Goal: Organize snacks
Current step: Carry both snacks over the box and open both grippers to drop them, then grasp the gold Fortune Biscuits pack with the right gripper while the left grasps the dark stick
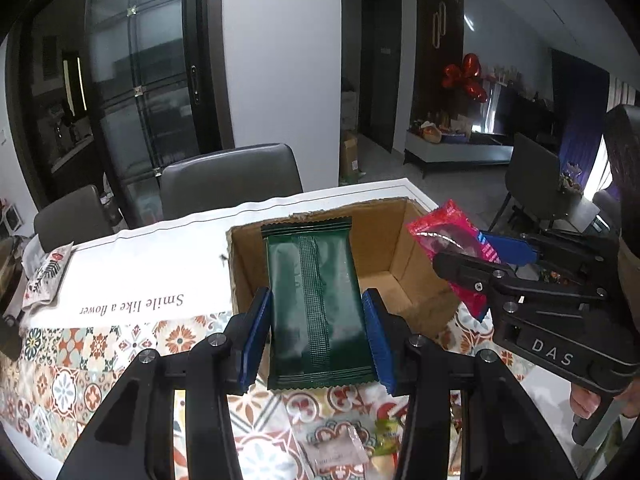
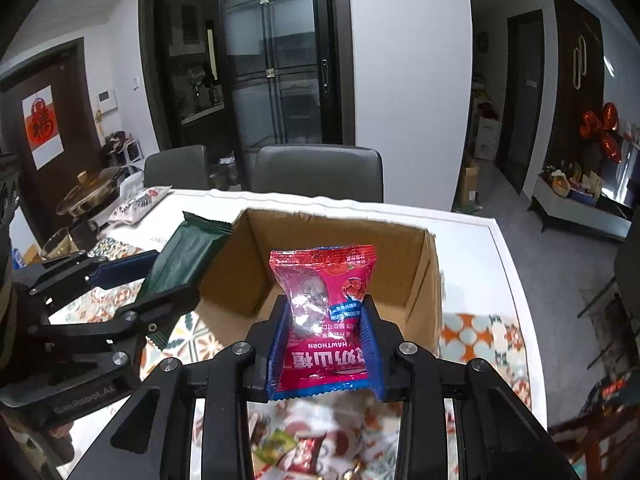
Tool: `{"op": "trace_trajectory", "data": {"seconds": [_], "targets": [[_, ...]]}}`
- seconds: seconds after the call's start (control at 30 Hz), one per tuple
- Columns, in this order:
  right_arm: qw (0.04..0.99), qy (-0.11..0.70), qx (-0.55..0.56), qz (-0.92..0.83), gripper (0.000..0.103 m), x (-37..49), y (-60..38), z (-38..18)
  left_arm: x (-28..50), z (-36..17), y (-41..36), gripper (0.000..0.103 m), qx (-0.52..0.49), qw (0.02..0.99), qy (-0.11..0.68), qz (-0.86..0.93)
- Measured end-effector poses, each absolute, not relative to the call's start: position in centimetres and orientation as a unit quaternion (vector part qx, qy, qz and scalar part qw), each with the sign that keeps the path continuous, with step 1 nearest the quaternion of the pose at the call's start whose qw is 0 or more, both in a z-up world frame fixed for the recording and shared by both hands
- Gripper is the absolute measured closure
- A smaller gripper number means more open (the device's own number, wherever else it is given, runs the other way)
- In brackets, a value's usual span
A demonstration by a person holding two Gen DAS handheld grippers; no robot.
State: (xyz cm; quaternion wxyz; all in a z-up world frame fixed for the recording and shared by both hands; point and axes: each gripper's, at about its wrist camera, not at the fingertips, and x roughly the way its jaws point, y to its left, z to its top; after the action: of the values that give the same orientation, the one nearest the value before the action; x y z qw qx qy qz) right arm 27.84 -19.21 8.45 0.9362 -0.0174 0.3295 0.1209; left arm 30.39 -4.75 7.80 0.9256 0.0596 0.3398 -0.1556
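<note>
Reading the print: "HAWTHORN" shows upside down on the red packet [image 2: 324, 312], with Chinese characters beside it that I cannot make out.
Bench cloth: "Smile like a flower" runs upside down across the white band of the patterned cloth [image 1: 132, 306].
Tool marks: "DAS" sits on the right gripper's body in the left wrist view; "GenRobot.AI" sits on the left gripper's body in the right wrist view.
Left gripper [image 1: 318, 312]: jaws narrow, both blue pads pressed on the sides of one dark green packet [image 1: 316, 304], seam side up, no readable print.
Right gripper [image 2: 325, 344]: jaws narrow, clamped on the one red packet, lower half between the pads, top standing free.
Count in the air: two packets, one per gripper, side by side.
Cardboard box [image 2: 420, 280]: one, open-topped, on the bench [image 2: 480, 264]; the floor that shows looks bare, the near part is hidden.
Where the packets are: both held up above the near edge of the box, green toward its left side, red toward its right.
Loose on the bench: several small wrapped snacks [image 2: 304, 452] below the grippers, too blurred to count.
Chairs [image 2: 320, 174]: two grey ones behind the bench.
</note>
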Motion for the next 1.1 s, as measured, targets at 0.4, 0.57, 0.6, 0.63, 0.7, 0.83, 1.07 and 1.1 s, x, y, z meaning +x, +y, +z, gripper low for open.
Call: {"op": "trace_trajectory", "data": {"seconds": [0.4,0.57,0.6,0.63,0.7,0.83,1.07,1.1], "targets": [[0.926,0.357,-0.015,0.125,0.067,34.0,-19.9,7.9,35.6,6.8,-4.9,0.041,0.045,0.917,0.375,-0.128],[0.928,0.359,-0.019,0.094,0.053,33.6,-20.6,7.4,33.6,7.1,-4.3,0.039,0.053,0.928,0.355,-0.095],[0.929,0.357,-0.020,0.093,0.053,33.2,-20.6,7.4,33.1,7.1,-4.4,0.039,0.056,0.930,0.351,-0.093],[0.930,0.354,-0.022,0.091,0.053,32.7,-20.7,7.3,32.4,7.2,-4.3,0.039,0.061,0.932,0.347,-0.086],[0.933,0.348,-0.025,0.087,0.053,31.6,-20.6,7.4,31.0,7.3,-4.2,0.039,0.061,0.934,0.344,-0.078],[0.935,0.344,-0.011,0.082,0.053,29.1,-20.9,7.6,28.5,7.9,-3.7,0.039,0.048,0.937,0.337,-0.076],[0.938,0.334,0.026,0.094,0.053,23.7,-21.2,7.3,23.5,8.2,-4.0,0.039,0.054,0.945,0.311,-0.089],[0.937,0.333,0.032,0.097,0.053,23.0,-21.3,7.2,22.9,8.1,-4.0,0.039,0.054,0.945,0.309,-0.091]]}}
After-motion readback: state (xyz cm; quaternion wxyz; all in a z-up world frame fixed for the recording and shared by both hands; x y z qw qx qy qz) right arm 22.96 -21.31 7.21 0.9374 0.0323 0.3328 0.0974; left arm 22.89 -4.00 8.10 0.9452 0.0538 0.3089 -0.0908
